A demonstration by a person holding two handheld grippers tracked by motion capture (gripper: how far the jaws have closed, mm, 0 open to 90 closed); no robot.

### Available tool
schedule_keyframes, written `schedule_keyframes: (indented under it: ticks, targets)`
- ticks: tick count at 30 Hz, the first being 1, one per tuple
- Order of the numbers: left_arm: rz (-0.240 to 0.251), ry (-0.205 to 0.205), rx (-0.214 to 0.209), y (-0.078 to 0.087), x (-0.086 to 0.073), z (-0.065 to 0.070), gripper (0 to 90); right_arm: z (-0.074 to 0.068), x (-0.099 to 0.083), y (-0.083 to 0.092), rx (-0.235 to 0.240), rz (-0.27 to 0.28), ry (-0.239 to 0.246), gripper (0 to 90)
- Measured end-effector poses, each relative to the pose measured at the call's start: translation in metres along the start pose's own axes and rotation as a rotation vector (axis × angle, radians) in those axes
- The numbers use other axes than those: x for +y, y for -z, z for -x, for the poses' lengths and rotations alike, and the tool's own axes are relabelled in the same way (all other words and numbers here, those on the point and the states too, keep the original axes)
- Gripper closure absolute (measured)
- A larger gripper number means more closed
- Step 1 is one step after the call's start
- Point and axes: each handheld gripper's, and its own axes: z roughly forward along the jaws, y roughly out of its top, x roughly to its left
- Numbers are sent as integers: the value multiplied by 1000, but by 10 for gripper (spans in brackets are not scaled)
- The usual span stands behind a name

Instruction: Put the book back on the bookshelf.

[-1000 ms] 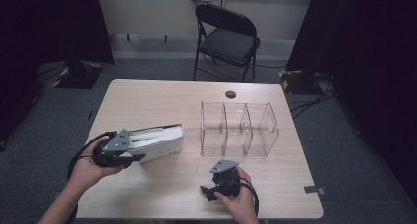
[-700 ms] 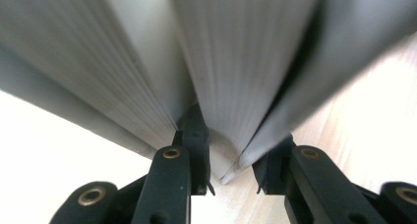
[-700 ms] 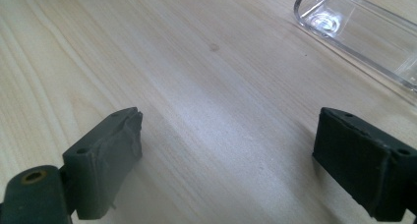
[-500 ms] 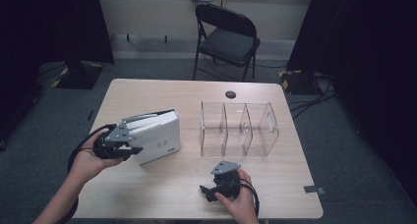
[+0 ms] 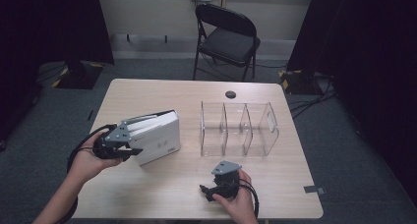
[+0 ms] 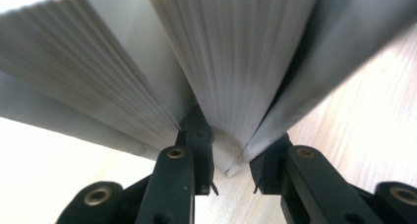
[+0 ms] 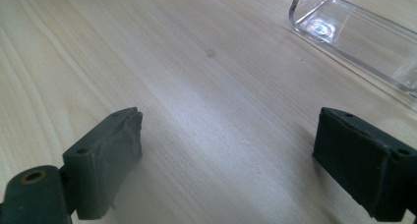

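A: Start from the high view. Where is the white book (image 5: 156, 141) against the left hand-held gripper (image 5: 129, 146)?

B: It sits right at the gripper's tip, on the side toward the middle of the bench (image 5: 162, 189). The left hand (image 5: 91, 157) comes in from the lower left, and the book juts from the jaws toward the clear divided organizer (image 5: 239, 129), standing tilted on the left half of the bench with a gap to the organizer.

A: Held, or only touched?

B: Held. The jaws are clamped onto its near edge.

A: And the right hand-held gripper (image 5: 210, 190)?

B: Low near the front edge of the bench, just in front of the organizer and well apart from the book.

A: Now the left gripper view.

B: The book (image 6: 231, 71) fans out directly ahead of the left hand-held gripper (image 6: 232, 172). Its two black jaws pinch a wad of pages and a cover at the bottom corner, and more pages spread off to the left of the left jaw. Pale bench wood (image 6: 364, 135) shows to the right.

A: And the right gripper view?

B: The right hand-held gripper (image 7: 226, 150) has its jaws standing wide, with bare bench (image 7: 196, 86) between them. A corner of the organizer (image 7: 354, 32) lies ahead, up at the right.
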Motion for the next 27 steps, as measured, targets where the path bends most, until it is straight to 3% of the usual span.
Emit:
schedule_keyframes:
  ticks: [7, 12, 16, 24, 27]
  targets:
    - [-10, -37, -16, 4, -2, 7, 737, 0, 0, 0, 1, 0, 2, 92]
    - [2, -31, -46, 10, -8, 11, 737, 0, 1, -1, 0, 0, -1, 90]
    - [-4, -49, -39, 13, -9, 15, 737, 0, 1, -1, -2, -2, -5, 89]
    - [-21, -31, -34, 12, -6, 12, 733, 1, 2, -2, -3, -2, 4, 89]
    - [-51, -46, -35, 12, -4, 13, 732, 1, 2, -2, 0, -3, 8, 89]
